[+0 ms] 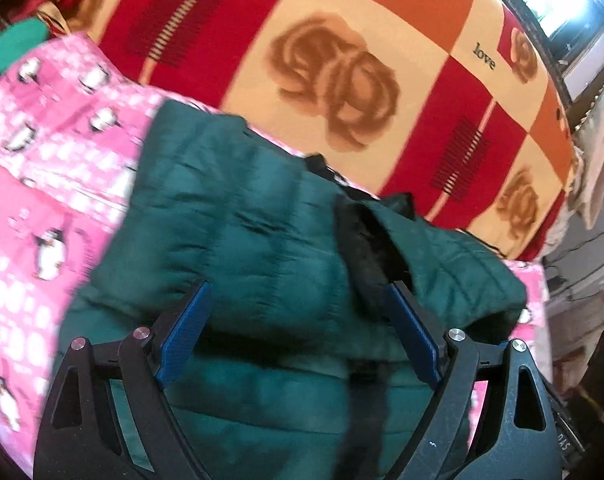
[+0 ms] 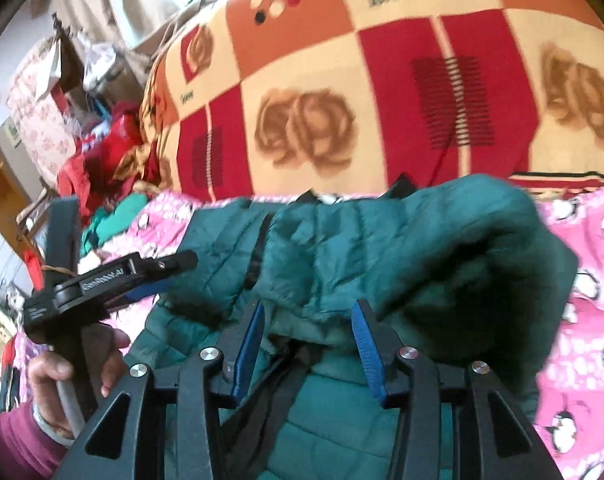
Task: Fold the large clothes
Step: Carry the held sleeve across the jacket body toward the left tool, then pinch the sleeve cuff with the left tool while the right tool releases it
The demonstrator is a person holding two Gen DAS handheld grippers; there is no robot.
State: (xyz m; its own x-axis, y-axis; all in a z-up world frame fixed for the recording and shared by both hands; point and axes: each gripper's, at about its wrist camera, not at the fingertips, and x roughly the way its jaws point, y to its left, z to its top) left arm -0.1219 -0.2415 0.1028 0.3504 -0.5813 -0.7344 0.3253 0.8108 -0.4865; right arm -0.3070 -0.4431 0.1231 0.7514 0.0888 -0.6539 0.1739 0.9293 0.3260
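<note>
A dark green quilted puffer jacket [image 1: 241, 224] with black lining lies bunched on a pink penguin-print sheet [image 1: 41, 184]. My left gripper [image 1: 299, 292] is open, its blue pads spread wide just above the jacket. In the right wrist view the jacket [image 2: 382, 240] is folded over on itself. My right gripper [image 2: 308, 308] is open and hovers over a fold of the jacket. The left gripper [image 2: 173, 268] also shows there at the left, held by a hand, over the jacket's left edge.
A red, orange and cream checked blanket [image 1: 342, 60] with rose prints covers the bed beyond the jacket. A heap of red and green clothes [image 2: 109, 168] lies at the bed's left. Furniture and clutter [image 1: 590, 280] stand to the right of the bed.
</note>
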